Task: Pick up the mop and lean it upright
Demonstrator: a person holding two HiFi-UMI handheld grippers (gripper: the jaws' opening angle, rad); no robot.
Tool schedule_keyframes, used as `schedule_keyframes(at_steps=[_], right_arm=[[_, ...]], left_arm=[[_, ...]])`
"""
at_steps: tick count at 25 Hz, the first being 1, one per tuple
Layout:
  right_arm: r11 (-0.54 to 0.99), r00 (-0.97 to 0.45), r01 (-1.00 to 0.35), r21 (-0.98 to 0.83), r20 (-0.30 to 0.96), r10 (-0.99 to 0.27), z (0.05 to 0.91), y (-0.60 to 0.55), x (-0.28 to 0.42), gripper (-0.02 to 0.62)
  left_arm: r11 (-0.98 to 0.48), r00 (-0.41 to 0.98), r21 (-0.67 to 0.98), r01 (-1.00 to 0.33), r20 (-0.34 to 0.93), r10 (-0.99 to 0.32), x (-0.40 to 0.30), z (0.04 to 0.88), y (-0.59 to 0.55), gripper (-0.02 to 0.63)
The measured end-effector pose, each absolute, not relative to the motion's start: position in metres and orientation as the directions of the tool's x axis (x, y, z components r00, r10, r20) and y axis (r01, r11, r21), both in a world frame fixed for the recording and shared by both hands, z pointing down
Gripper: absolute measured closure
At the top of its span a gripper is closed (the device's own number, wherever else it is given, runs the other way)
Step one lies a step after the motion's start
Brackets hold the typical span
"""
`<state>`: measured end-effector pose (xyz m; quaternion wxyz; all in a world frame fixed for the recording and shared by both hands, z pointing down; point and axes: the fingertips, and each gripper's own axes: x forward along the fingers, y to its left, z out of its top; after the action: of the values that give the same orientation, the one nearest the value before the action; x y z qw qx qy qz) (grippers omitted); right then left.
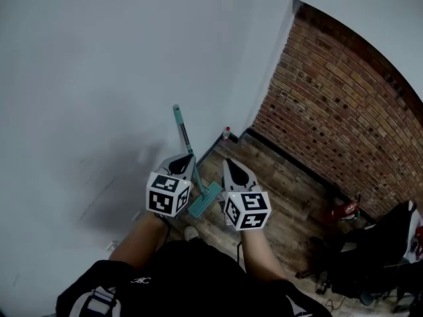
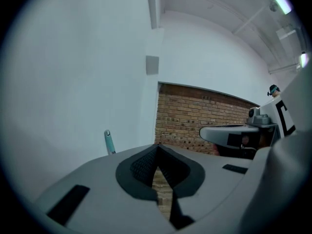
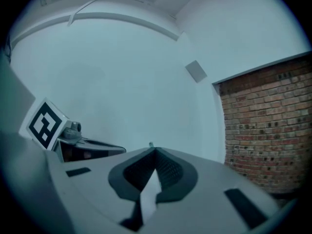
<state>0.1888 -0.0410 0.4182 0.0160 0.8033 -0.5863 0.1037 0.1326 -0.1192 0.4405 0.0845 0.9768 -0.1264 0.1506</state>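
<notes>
The mop stands leaning against the white wall, its teal handle end (image 1: 177,113) up and its teal flat head (image 1: 205,199) on the wooden floor. My left gripper (image 1: 189,157) is just in front of the shaft, jaws shut and holding nothing. My right gripper (image 1: 229,163) is beside it to the right, also shut and holding nothing. In the left gripper view the handle end (image 2: 108,141) pokes up left of the jaws, and the right gripper (image 2: 234,130) shows at the right. The right gripper view shows the left gripper (image 3: 87,143) at the left.
A brick wall (image 1: 344,104) meets the white wall (image 1: 99,78) at a corner, where a small red-capped bottle (image 1: 226,134) stands on the floor. A red object (image 1: 344,210) and black bags or a chair (image 1: 377,256) lie at the right. My shoe (image 1: 192,232) is near the mop head.
</notes>
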Motion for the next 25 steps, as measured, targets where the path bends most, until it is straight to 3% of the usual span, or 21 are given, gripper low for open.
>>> schedule_keyframes(at_steps=[12, 25], right_arm=[[-0.185, 0.162, -0.980, -0.076, 0.239, -0.958, 0.434, -0.116, 0.246, 0.583], [0.069, -0.084, -0.996, -0.064, 0.265, -0.961, 0.461, -0.212, 0.254, 0.581]], left_arm=[[-0.916, 0.895, 0.159, -0.368, 0.327, -0.302, 0.184, 0.454, -0.182, 0.614], [-0.785, 0.784, 0.167, -0.596, 0.333, -0.524, 0.176, 0.463, -0.234, 0.614]])
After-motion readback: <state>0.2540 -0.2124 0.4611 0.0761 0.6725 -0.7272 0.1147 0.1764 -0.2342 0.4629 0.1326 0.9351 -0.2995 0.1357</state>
